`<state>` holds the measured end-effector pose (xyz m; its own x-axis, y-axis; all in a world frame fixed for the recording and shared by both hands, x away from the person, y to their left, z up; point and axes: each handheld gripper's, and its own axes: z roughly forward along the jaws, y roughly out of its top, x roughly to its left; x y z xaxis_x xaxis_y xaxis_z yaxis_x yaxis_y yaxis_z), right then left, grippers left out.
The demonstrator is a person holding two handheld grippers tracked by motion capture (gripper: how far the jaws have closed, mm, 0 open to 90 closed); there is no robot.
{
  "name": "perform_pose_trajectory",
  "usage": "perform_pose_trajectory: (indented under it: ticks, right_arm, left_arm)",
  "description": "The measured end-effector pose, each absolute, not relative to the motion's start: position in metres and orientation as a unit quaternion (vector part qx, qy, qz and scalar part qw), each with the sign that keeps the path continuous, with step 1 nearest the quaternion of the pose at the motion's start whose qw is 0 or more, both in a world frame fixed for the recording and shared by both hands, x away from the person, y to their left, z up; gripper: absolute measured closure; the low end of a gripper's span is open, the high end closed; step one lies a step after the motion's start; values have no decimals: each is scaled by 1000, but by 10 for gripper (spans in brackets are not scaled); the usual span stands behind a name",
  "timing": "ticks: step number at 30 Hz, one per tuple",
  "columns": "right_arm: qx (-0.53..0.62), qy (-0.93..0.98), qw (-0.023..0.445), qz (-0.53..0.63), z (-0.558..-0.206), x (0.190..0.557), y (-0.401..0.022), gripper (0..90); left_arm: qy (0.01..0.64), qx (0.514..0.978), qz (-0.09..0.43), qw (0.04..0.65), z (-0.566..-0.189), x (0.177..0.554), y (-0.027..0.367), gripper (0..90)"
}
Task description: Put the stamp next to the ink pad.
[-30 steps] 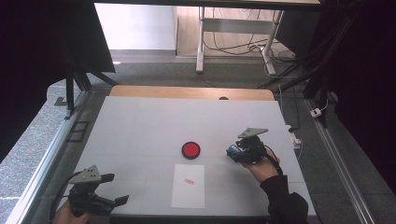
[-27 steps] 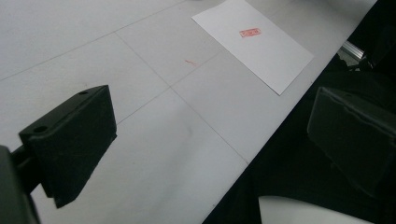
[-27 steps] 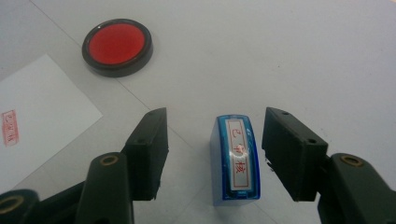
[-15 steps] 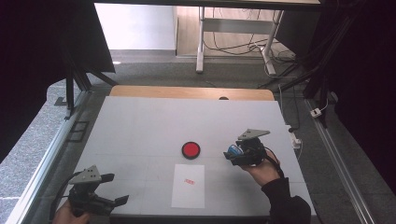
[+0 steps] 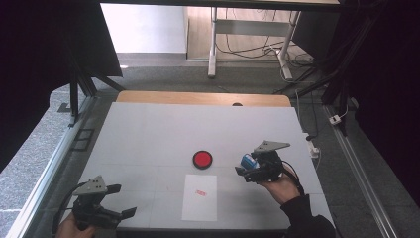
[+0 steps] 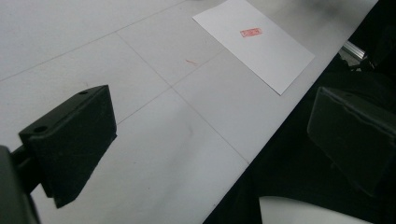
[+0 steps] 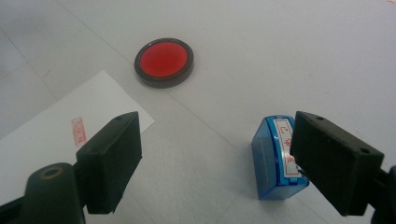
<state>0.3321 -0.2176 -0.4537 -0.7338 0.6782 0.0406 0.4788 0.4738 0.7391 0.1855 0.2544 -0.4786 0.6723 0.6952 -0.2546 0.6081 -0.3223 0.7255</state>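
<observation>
So the right tongs [image 7: 215, 158] have just been opening and now stand wide, with the small blue plastic stamp [image 7: 276, 158] standing on the white counter [image 5: 158, 129] between the jaws, right up against one jaw, well apart from the other. The round black-rimmed red ink pad [image 7: 164, 62] sits a bit beyond, next to a white sheet of paper [image 5: 200, 197] carrying a red stamp mark [image 7: 78, 131]. Left tongs [image 5: 118, 201] hang wide open with nothing in them near the counter's near left corner.
</observation>
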Motion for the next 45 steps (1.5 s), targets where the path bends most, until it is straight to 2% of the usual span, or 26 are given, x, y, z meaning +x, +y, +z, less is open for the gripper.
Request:
perform_pose_trajectory:
  ticks: [8, 15, 45]
  right_arm:
    - [345, 844, 137, 386, -449, 322, -221, 46]
    - [347, 837, 148, 396, -445, 311, -227, 8]
    - [393, 811, 176, 397, -445, 265, -273, 0]
  left_arm:
    - [403, 811, 51, 421, -479, 186, 255, 14]
    - [403, 811, 51, 421, -479, 186, 255, 14]
    - [404, 810, 50, 422, -479, 187, 255, 13]
